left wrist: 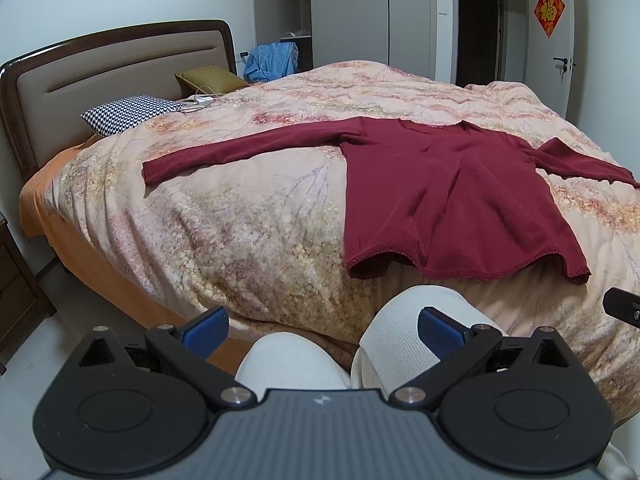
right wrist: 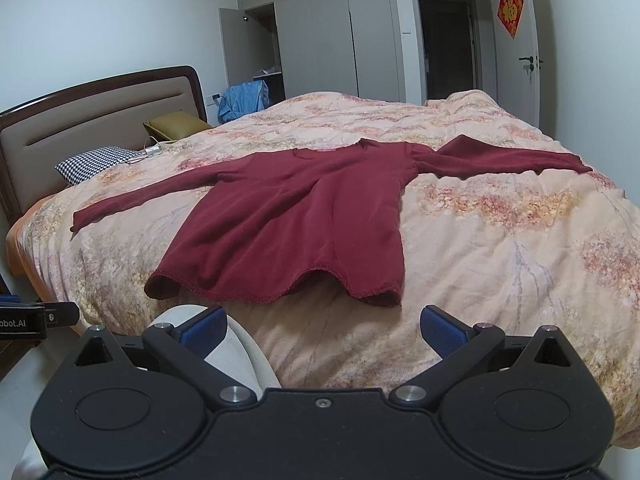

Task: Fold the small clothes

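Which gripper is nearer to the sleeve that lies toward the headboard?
Left. The left gripper hangs open off the bed's edge, on that sleeve's side of the red top; the right gripper, also open, faces the hem farther along.

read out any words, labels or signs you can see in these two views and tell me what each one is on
"福": gold character on the red diamond sign on the white door, seen in both views.
"obot.AI": white lettering, cut off at the frame edge, on the left gripper body in the right wrist view.
A small light logo mark on the left gripper housing; it is no readable word.
Nothing readable on the maroon shirt.
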`<state>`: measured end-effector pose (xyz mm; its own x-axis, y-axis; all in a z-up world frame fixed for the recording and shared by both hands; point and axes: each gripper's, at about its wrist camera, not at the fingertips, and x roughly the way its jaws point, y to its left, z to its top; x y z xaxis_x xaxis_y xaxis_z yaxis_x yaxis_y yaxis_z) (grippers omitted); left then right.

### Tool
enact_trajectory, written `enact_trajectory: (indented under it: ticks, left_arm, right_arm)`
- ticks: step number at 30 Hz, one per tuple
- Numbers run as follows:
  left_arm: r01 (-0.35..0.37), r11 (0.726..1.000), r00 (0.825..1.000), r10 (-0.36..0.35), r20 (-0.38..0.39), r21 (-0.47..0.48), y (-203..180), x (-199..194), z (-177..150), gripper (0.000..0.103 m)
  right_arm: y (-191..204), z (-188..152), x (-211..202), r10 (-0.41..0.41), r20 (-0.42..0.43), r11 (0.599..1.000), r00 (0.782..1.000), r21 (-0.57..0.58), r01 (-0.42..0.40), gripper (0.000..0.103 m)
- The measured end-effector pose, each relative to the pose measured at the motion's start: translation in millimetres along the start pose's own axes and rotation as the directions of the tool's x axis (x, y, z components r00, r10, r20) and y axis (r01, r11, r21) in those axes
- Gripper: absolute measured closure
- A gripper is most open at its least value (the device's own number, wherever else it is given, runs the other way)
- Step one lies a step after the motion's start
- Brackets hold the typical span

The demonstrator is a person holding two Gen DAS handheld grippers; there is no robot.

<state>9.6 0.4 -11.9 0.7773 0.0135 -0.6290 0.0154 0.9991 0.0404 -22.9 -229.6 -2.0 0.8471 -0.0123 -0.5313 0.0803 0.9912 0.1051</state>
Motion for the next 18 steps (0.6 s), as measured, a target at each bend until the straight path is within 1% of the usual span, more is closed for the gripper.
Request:
enact_trajectory:
  ticks: [11,18]
  left_arm:
    - [-0.005,1.000,0.999,0.006,-0.048,0.027,-8,21,11,0.000]
    - [-0.005,0.999,0.997,0.008,-0.076,0.038,-14,46,39,0.000]
  right_arm:
    - [-6,5,21,-0.024,-0.071,1.000,0.997,0.016,0.025,0.000]
    - [-15,23,49,-0.087,-0.130,0.996,0.988,0.004,0.089,0.000]
